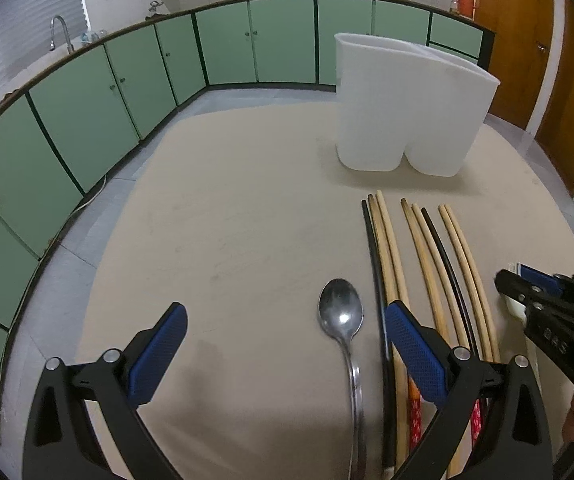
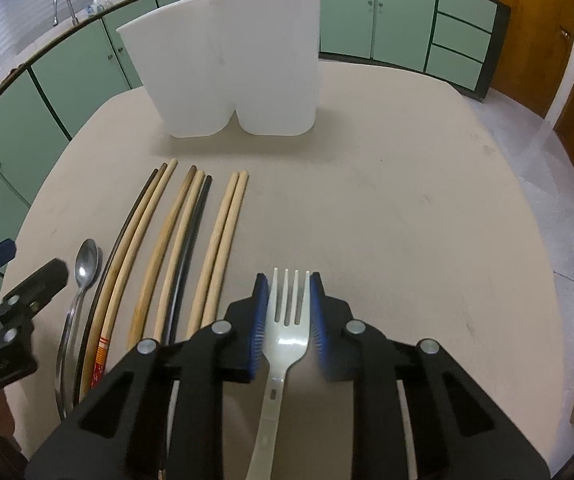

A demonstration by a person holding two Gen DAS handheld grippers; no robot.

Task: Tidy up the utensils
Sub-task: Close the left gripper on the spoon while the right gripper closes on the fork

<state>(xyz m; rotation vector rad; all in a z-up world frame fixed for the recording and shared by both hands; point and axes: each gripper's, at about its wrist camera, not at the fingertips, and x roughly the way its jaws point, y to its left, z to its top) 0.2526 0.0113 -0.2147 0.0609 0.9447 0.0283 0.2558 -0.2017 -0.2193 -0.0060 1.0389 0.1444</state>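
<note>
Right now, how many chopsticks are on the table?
8 chopsticks, side by side on the round beige table before the white plastic holder: a left trio, one black; a middle trio, one black; a right wooden pair. Near ends hidden.

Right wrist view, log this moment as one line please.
right gripper: shut on fork | left gripper: open over spoon | chopsticks: on table | holder: upright

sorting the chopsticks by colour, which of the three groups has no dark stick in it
The pair of chopsticks nearest the fork: both are pale wood, while each of the other two groups includes a black stick.
</note>
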